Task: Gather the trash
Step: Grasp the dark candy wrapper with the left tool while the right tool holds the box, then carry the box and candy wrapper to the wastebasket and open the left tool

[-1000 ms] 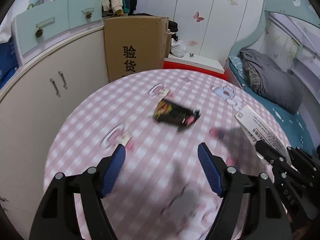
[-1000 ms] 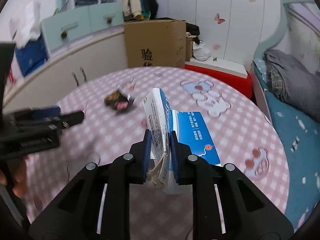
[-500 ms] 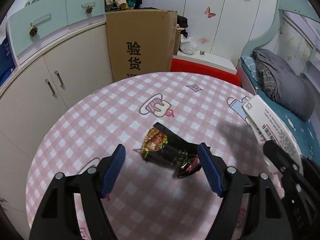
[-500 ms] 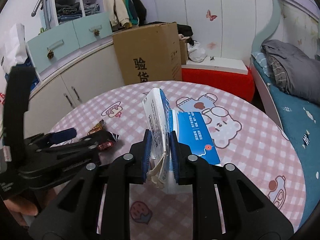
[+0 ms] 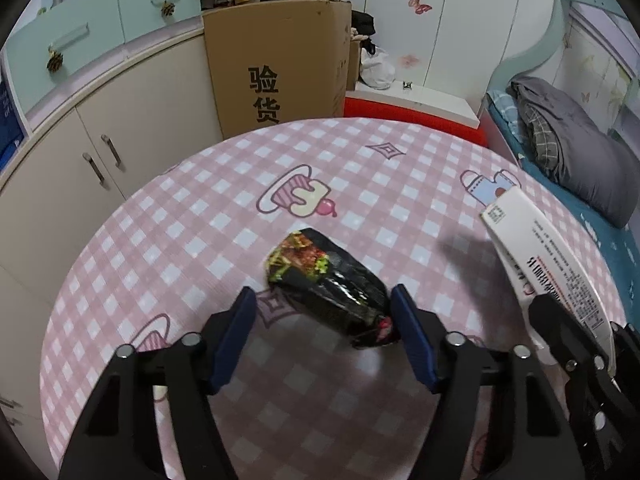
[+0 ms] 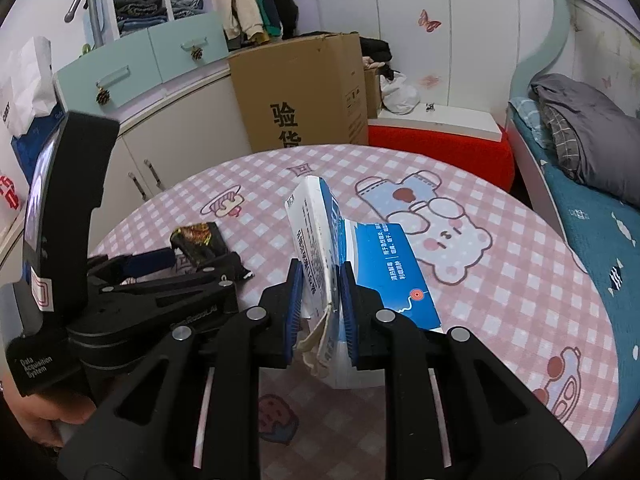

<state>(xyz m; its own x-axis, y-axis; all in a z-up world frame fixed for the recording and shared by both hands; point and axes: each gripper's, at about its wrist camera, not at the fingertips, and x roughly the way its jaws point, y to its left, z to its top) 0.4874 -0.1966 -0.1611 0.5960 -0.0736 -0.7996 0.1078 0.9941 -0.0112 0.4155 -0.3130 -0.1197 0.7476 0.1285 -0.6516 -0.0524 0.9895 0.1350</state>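
A crumpled black snack wrapper lies on the round pink checked table. My left gripper is open, low over the table, with the wrapper's near end between its blue pads. The wrapper also shows in the right wrist view with the left gripper around it. My right gripper is shut on a flattened white and blue medicine box, held upright above the table. The box also shows at the right of the left wrist view.
A tall cardboard box stands behind the table beside cream cabinets. A red and white bench and a bed with a grey quilt are at the far right.
My left gripper has moved forward and down until the wrapper lies between its pads. My right gripper still holds the medicine box, nearly still.
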